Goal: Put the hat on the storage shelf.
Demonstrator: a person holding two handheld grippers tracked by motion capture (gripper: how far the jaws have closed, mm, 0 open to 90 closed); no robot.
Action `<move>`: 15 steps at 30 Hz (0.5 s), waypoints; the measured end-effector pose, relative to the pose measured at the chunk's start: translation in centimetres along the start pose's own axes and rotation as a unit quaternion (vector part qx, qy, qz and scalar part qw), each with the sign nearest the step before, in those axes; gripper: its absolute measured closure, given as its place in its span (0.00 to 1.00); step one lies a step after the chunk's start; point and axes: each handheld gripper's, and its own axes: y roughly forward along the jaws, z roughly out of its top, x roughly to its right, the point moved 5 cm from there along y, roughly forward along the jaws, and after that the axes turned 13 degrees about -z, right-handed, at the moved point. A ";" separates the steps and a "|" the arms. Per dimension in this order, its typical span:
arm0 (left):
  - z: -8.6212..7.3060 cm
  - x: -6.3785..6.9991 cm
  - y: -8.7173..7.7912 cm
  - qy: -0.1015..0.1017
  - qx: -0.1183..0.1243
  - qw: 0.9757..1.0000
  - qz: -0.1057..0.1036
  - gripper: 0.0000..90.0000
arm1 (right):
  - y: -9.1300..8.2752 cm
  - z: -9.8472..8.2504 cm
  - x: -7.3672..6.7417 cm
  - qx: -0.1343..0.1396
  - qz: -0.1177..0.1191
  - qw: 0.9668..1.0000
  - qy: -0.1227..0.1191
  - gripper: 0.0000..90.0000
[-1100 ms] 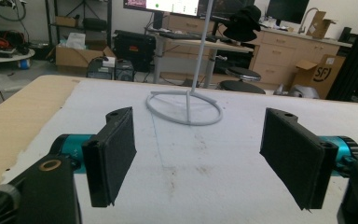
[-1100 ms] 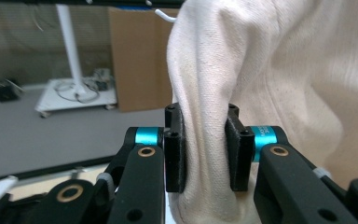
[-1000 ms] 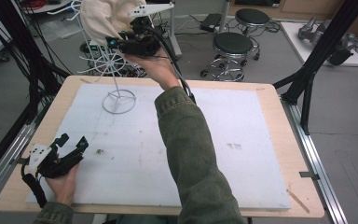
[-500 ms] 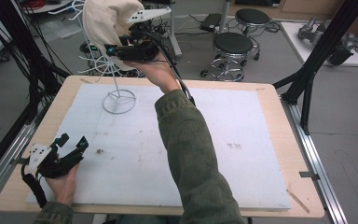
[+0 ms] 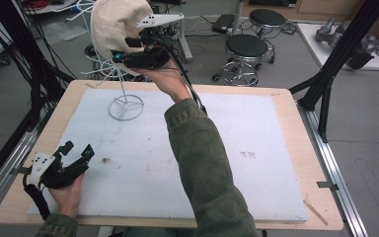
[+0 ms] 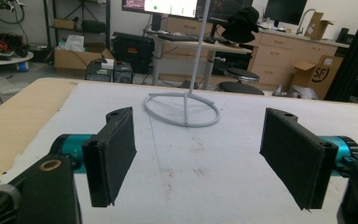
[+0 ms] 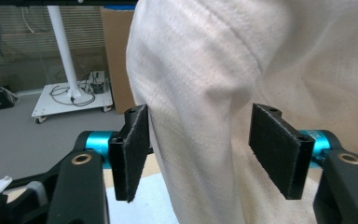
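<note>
The right gripper (image 7: 198, 154) is held raised above the far edge of the table, with its jaws spread apart on either side of a fold of a cream fabric hat (image 7: 223, 84); the fabric lies between the pads, touching or nearly touching the left one and apart from the right one. In the high view the right gripper (image 5: 121, 57) is seen pressed against the lower side of the hat (image 5: 113, 24), which is perched on top of a white wire stand (image 5: 125, 98). The stand's ring base (image 6: 182, 109) is set on the white mat (image 5: 246, 128) near its far left corner. The left gripper (image 5: 76, 154) is rested on the mat, well apart from the stand, at the near left corner, with its jaws opened wide and nothing between them (image 6: 198, 161).
</note>
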 end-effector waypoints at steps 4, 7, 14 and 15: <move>0.0 0.0 0.0 0.001 0.001 1.000 0.000 0.29 | -0.1 -0.1 0.1 -0.001 -0.001 1.000 0.003 0.38; 0.0 0.0 0.0 0.001 0.001 1.000 -0.001 0.29 | -0.2 0.1 0.3 0.005 -0.007 1.000 0.010 0.32; 0.0 0.1 0.0 0.000 0.001 1.000 -0.002 0.29 | -0.4 -0.1 0.6 0.007 -0.015 1.000 0.015 0.25; 0.0 0.1 0.0 0.001 0.000 1.000 -0.002 0.29 | -0.4 -0.2 0.7 0.007 -0.016 1.000 0.017 0.24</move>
